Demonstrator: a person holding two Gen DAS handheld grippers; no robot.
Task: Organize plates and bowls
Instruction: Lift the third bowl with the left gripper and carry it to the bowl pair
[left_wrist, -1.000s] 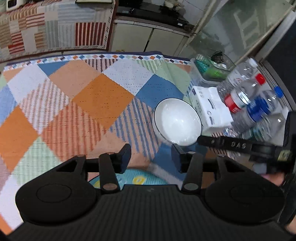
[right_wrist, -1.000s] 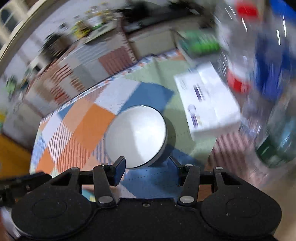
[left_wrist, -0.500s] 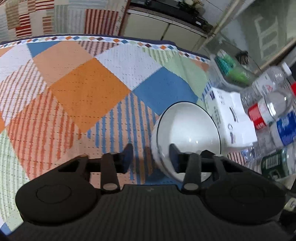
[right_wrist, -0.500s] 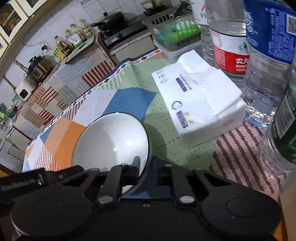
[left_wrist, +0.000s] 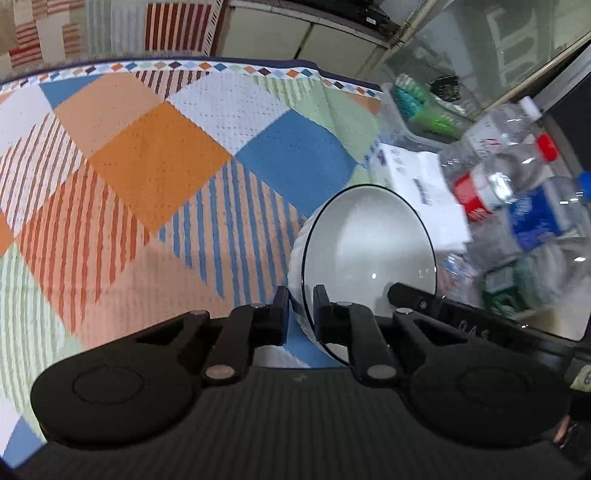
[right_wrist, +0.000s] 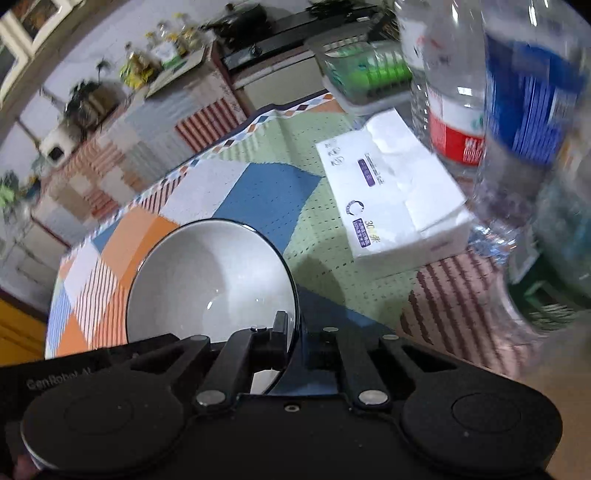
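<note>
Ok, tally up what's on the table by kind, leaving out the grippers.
bowl: 1
tissue pack: 1
bottles: 4 (white cap, red cap, blue cap, and one with a green label)
plastic bin: 1
Total: 7

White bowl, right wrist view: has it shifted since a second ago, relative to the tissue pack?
Yes. The white bowl now sits lower left, farther from the tissue pack, tilted, its rim clamped between the right gripper fingers.
</note>
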